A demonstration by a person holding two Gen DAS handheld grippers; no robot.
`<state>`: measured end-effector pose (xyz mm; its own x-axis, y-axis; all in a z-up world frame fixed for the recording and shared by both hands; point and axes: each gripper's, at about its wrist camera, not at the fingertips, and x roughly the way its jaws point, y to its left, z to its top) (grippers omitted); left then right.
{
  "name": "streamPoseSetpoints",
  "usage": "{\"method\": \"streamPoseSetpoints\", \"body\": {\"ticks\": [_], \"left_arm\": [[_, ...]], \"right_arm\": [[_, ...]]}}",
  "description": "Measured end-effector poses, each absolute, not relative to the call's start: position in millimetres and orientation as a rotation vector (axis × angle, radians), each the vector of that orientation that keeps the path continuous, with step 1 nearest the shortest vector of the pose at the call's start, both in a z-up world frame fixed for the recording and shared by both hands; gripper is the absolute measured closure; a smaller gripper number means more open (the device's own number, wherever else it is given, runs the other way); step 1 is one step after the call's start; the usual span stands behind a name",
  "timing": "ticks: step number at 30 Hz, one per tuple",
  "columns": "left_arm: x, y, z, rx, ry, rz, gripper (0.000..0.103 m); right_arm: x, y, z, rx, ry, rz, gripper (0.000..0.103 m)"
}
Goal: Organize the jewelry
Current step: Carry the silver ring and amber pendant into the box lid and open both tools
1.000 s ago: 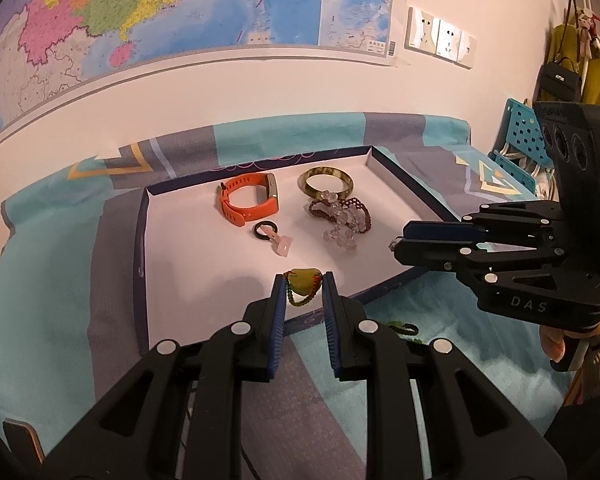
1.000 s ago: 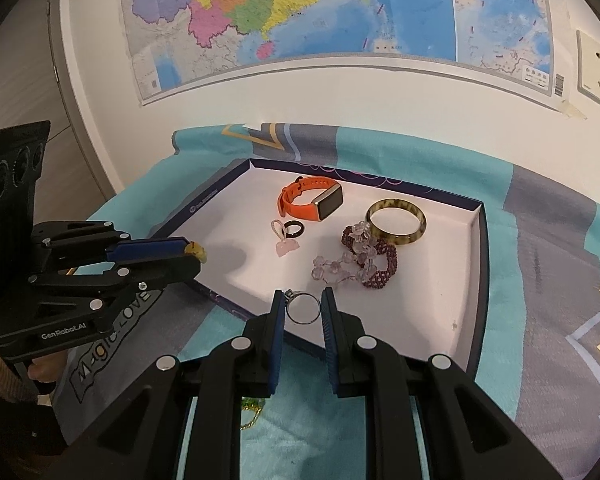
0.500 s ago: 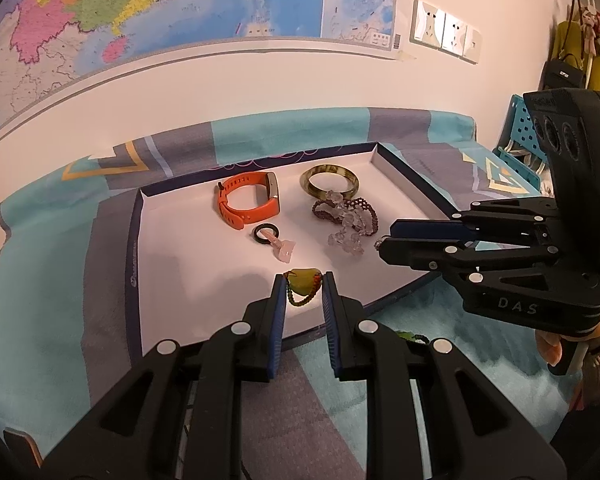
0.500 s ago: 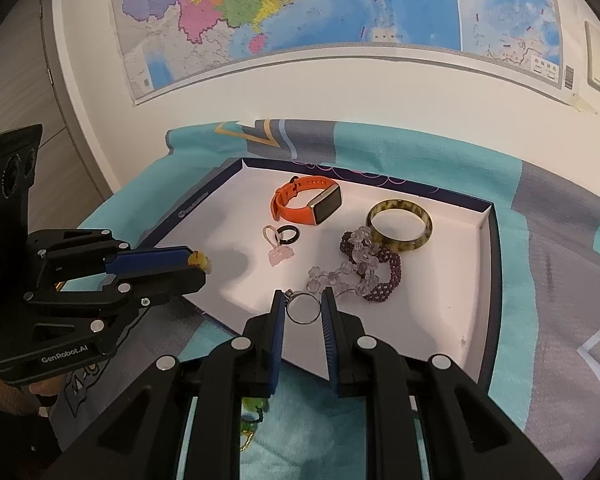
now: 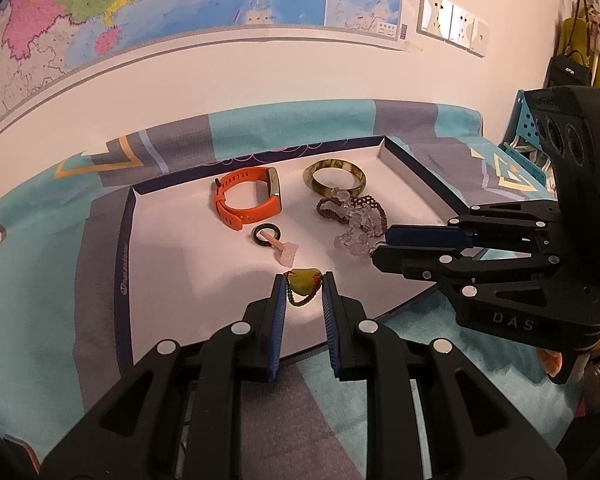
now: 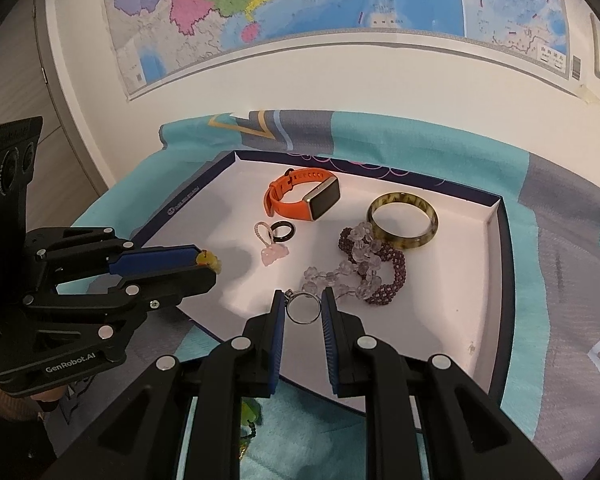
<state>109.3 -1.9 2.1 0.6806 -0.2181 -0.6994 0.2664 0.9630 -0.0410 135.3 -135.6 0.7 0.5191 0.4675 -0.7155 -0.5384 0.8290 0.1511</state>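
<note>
The left gripper [image 5: 303, 285] is clamped on a yellow-green pendant [image 5: 302, 281] with a beaded cord, over the near part of the white tray [image 6: 494, 304]. The right gripper [image 6: 303, 305] pinches a silver ring [image 6: 302, 309] above the tray's near edge. Inside lie an orange smartwatch [image 6: 300, 198], an olive bangle [image 6: 403, 219], tangled purple and clear bead bracelets [image 6: 364, 270] and a black ring with pink charm [image 6: 278, 238].

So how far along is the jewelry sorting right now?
Done: the watch, bangle, bead bracelets and pink charm lie in the tray. In hand: the left gripper holds a yellow pendant, the right gripper a ring, both over the tray. Left: setting those down, plus a green piece on the cloth.
</note>
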Motion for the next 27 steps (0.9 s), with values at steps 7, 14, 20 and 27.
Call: {"method": "streamPoseSetpoints", "body": {"ticks": [7, 14, 20, 27], "left_arm": [[115.5, -1.7, -2.1, 0.062, 0.791, -0.267, 0.084], [120.5, -1.3, -6.6, 0.058, 0.803, -0.261, 0.084], [123.8, -1.4, -8.8, 0.056, 0.812, -0.256, 0.084], [126.5, -3.4, -11.4, 0.055, 0.821, -0.253, 0.084]], "right_arm": [[138.6, -134.0, -3.3, -0.098, 0.846, 0.599, 0.086], [140.8, -131.0, -5.2, -0.101, 0.857, 0.596, 0.086], [142.0, -130.2, -6.7, -0.099, 0.862, 0.595, 0.086], [143.1, -131.1, -7.8, -0.097, 0.866, 0.592, 0.086]]}}
